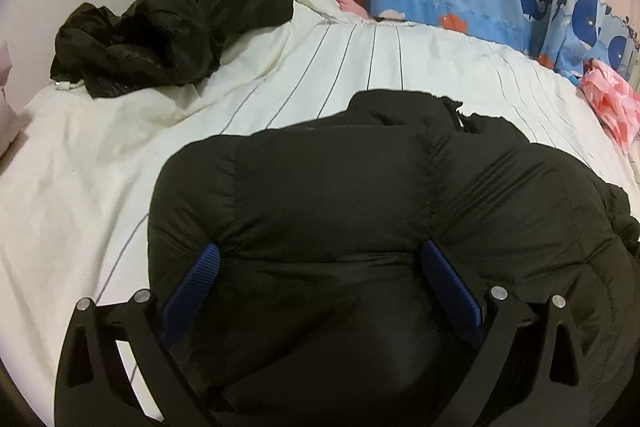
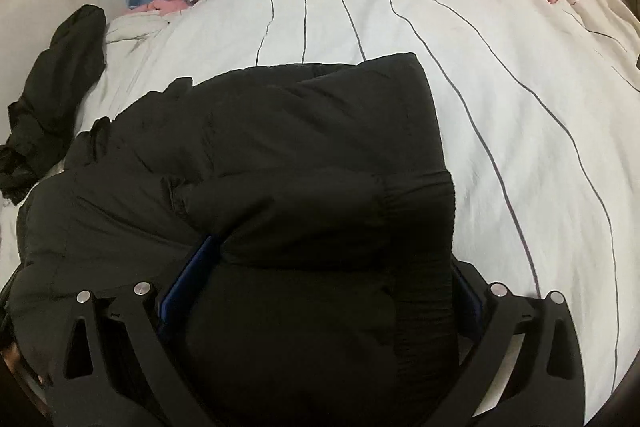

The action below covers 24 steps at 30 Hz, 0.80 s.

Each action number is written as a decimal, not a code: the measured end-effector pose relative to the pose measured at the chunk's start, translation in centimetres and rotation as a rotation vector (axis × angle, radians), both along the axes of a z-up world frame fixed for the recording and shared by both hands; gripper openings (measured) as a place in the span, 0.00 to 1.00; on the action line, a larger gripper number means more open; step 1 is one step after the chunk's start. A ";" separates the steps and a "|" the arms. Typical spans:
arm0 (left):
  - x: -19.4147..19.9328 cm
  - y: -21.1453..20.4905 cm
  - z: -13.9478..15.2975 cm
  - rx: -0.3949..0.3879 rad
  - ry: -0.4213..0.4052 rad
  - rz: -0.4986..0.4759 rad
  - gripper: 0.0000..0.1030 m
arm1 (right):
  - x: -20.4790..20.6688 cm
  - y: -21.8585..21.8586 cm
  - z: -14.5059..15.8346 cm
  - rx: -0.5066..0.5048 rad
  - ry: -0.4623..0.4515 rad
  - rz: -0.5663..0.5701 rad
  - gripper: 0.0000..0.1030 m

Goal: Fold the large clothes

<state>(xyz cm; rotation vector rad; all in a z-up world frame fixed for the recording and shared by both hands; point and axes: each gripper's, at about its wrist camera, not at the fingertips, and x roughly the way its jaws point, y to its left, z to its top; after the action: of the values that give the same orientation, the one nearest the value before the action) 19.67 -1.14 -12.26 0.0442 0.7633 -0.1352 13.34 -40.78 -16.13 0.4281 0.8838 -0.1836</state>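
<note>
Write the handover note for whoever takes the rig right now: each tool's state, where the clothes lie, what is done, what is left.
Left tool: jaws wide, pressed into the jacket, padding bulging between the fingers; no firm pinch seen.
Right tool: the same, on the jacket's right part near the cuff.
Jacket lies bunched on the striped sheet, partly folded. A second dark garment is crumpled by the wall, untouched.
Left: finish and flatten the jacket, then fold the second garment.

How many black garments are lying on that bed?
2: a puffy black jacket in front, between both grippers' fingers, and a crumpled black garment at the far left. More may lie out of view.
</note>
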 end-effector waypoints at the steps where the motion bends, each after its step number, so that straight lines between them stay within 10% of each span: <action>1: 0.0 0.1 -0.1 -0.003 0.004 0.000 0.93 | -0.1 0.1 0.0 0.003 0.002 0.000 0.94; 9: 0.2 0.2 -0.5 -0.001 0.019 0.005 0.93 | -3.6 0.6 5.1 -0.070 -0.210 -0.048 0.94; 13: 0.1 0.1 -0.5 -0.003 0.018 0.002 0.93 | -1.8 1.0 1.4 -0.078 -0.033 -0.004 0.94; 24: 0.1 0.1 -0.8 0.006 0.017 0.002 0.93 | -1.8 0.2 0.9 -0.023 -0.013 -0.017 0.94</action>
<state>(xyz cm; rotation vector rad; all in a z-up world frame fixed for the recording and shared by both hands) 19.78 -1.04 -13.05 0.0480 0.7812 -0.1313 11.56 -40.57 -15.21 0.4154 0.8645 -0.2063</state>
